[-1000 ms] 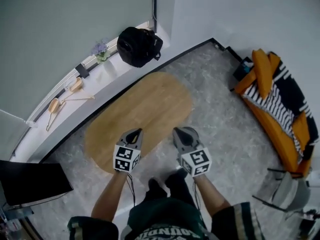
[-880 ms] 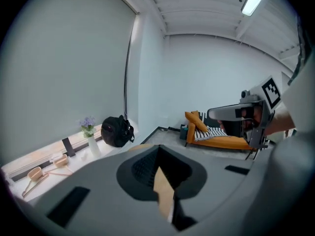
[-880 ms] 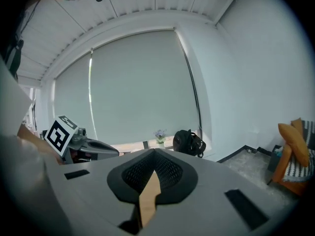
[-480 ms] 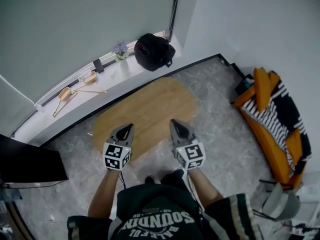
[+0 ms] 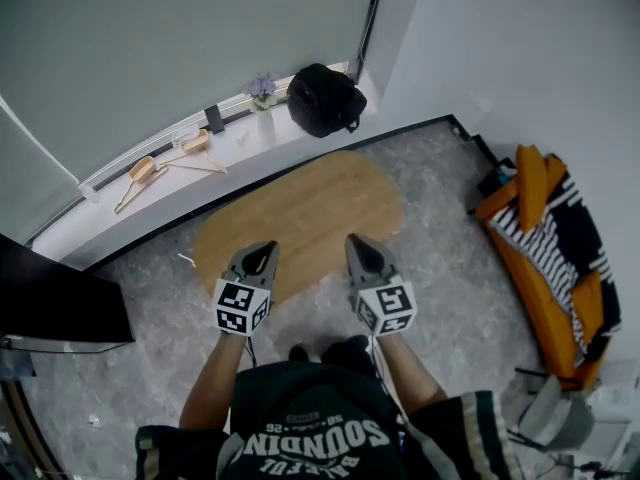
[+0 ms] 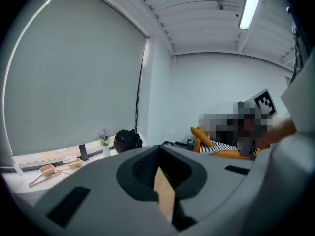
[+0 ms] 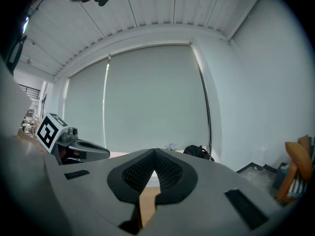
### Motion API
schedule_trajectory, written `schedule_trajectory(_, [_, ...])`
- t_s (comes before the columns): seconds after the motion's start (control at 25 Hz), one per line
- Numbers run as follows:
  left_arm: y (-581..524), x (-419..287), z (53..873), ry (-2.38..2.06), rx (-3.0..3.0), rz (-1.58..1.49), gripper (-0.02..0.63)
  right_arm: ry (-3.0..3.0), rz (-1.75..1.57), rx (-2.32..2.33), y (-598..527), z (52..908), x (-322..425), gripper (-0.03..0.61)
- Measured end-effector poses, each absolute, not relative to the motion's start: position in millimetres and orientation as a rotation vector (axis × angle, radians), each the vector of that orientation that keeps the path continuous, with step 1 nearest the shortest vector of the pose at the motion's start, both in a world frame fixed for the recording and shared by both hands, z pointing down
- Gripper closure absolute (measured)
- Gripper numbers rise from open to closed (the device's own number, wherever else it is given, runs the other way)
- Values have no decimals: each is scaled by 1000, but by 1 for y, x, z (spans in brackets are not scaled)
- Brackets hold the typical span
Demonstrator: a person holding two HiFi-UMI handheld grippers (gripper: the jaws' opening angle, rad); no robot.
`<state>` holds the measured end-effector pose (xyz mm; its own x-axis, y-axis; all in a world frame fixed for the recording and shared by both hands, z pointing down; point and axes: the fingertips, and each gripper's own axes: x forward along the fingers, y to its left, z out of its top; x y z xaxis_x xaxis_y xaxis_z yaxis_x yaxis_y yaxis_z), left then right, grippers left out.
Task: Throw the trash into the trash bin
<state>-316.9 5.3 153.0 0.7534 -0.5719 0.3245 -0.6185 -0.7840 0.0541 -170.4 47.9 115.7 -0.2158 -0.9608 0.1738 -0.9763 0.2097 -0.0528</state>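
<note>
The left tool (image 5: 262,252) and the right tool (image 5: 360,244) are held out side by side in front of the person, over the near edge of the oval wooden surface (image 5: 310,208). Each is clenched on nothing. In the left gripper view the ribbed pads (image 6: 147,168) meet at the tip with only a sliver of the wood showing under them, and the right gripper view shows the same.

That pose reads as carrying and looking, not working — both tools point out across the room at a shallow downward tilt, toward the window ledge with the black bag (image 5: 325,100), the small vase of flowers (image 5: 263,93) and the wooden hangers (image 5: 150,171).

No trash bin shows in any view, and no trash is in either tool. A pale scrap (image 5: 183,259) lies on the floor just beside the surface's left end — possibly the trash, though it is too small to tell. By my judgement the task has not begun: first the trash must be found and one tool opened over it.
</note>
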Motion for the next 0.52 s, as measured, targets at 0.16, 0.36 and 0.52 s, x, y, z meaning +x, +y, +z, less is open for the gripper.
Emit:
schedule_trajectory(0.16, [17,-324,158,-952,2792,437,612,-2371,206,1893,60,121,-177,578])
schedule_trajectory(0.36, [25,-327,156,-946,2800,438,612,-2364,194,1888,70,118,-179,578])
schedule_trajectory(0.52, [27,-333,157,-940,2809,444,612,-2359,202,1900,72,114,-187,578])
